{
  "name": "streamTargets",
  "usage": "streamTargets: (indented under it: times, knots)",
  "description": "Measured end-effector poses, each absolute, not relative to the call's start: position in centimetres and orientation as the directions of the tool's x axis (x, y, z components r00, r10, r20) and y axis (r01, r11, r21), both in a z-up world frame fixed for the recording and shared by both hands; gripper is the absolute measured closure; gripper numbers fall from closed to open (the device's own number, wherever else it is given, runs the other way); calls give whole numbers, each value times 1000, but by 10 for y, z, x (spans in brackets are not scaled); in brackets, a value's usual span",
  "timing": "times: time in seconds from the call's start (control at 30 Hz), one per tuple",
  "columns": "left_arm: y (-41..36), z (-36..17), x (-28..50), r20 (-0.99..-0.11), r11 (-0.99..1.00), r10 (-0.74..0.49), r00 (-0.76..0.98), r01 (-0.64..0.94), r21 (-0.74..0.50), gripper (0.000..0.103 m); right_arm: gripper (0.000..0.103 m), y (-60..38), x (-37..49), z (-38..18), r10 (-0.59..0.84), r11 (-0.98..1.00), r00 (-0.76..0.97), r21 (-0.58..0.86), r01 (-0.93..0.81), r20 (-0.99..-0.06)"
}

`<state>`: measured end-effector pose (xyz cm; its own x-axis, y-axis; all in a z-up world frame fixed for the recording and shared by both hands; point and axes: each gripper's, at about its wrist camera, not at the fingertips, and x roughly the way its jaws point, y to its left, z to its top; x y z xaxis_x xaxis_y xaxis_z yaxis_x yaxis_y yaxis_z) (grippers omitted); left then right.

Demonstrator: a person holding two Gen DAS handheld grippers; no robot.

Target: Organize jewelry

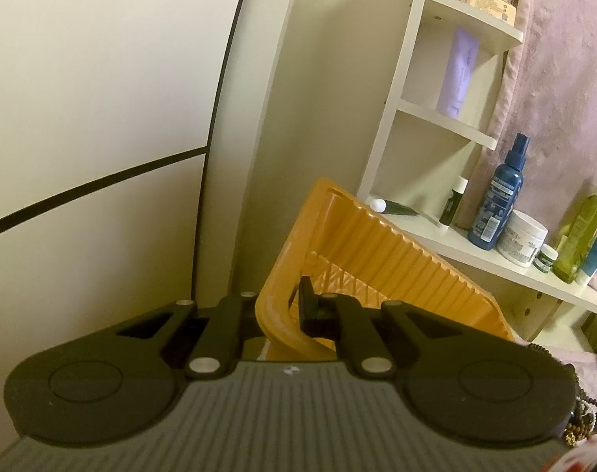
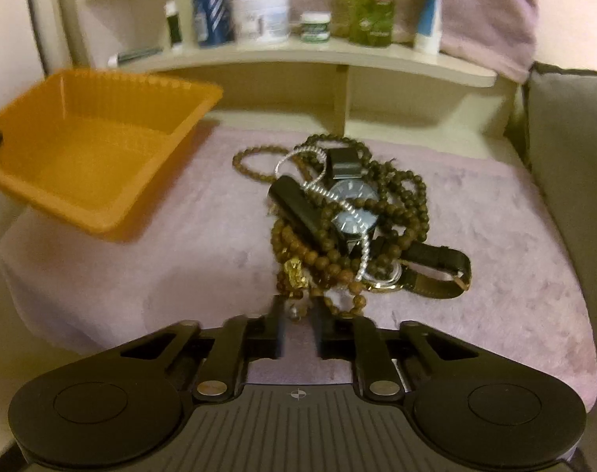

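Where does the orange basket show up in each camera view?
Left wrist view: the orange basket fills the lower centre, tilted, its rim pinched in the left tongs.
Right wrist view: the orange basket is at upper left, held above the pink blanket.
Shared landmark: the blue spray bottle on the shelf.

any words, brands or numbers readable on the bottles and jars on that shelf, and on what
None can be read.
Dark blue spray bottle: label print too blurred.
White round jar: dark lettering, too small.
Lilac tube: faint print, unreadable.
Tan box: print too small.
Green oil bottle: label blurred.
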<state>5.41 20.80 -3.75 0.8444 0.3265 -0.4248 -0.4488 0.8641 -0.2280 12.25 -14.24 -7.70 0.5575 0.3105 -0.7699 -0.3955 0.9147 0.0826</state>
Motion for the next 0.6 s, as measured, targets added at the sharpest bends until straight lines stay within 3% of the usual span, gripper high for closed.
streamTargets:
  times: [0.3,0.6]
  knots:
    - [209,-37,50,-421,868,328,846,-445,-219,95,94,-144,116,-66,331,907,573,86,-412,-749]
    - [207,-37,55,-422,875,329,845,-441,-202,95,94,-129,121,-28,478,854,610,171,-492,-632]
